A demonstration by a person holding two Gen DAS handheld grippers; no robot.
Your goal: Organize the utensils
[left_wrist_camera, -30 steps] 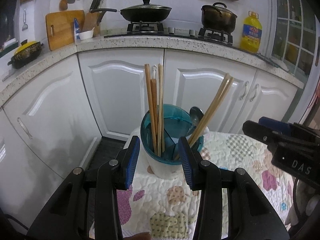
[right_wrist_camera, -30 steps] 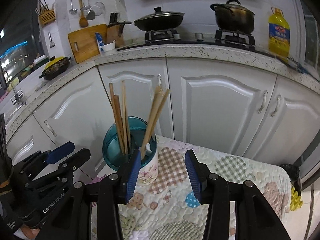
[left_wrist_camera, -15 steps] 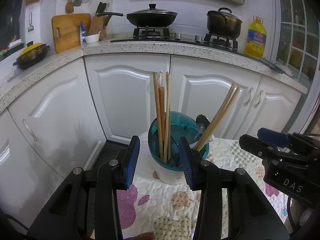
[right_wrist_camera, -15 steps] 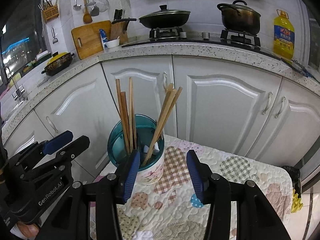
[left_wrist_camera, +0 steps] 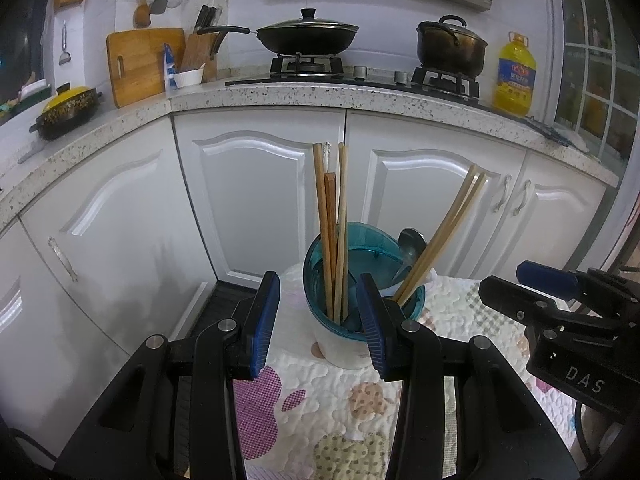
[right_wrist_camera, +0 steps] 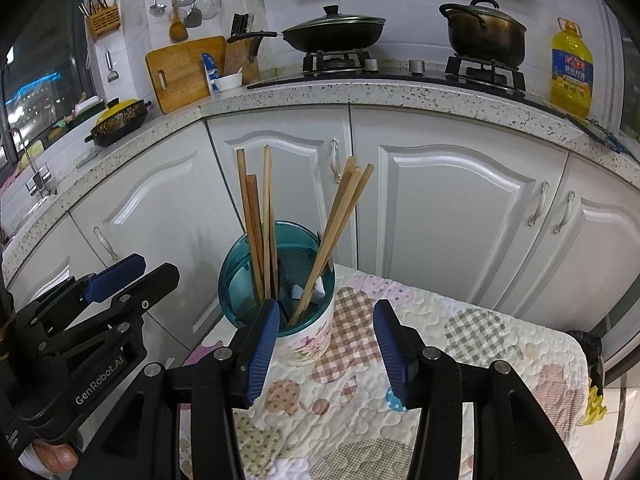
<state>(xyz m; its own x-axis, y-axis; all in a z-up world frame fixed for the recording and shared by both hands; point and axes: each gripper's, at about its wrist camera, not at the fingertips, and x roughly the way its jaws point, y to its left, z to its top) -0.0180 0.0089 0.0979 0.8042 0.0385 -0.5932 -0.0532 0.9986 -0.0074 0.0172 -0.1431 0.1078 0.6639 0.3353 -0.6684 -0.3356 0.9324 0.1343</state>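
A white utensil holder with a teal rim stands on the quilted patchwork cloth. It holds upright wooden chopsticks, a leaning pair and a metal spoon. My left gripper is open and empty, short of the holder on its near side. In the right wrist view the holder sits just beyond my right gripper, also open with nothing between its pads. Each gripper shows in the other's view: the right gripper, the left gripper.
White cabinet doors rise close behind the small table. The stone counter above carries a lidded wok, a dark pot, an oil bottle and a cutting board. A thumb shows at the lower left.
Both views have shifted only slightly. The holder and its utensils stand as before. Both grippers stay open and hold nothing.
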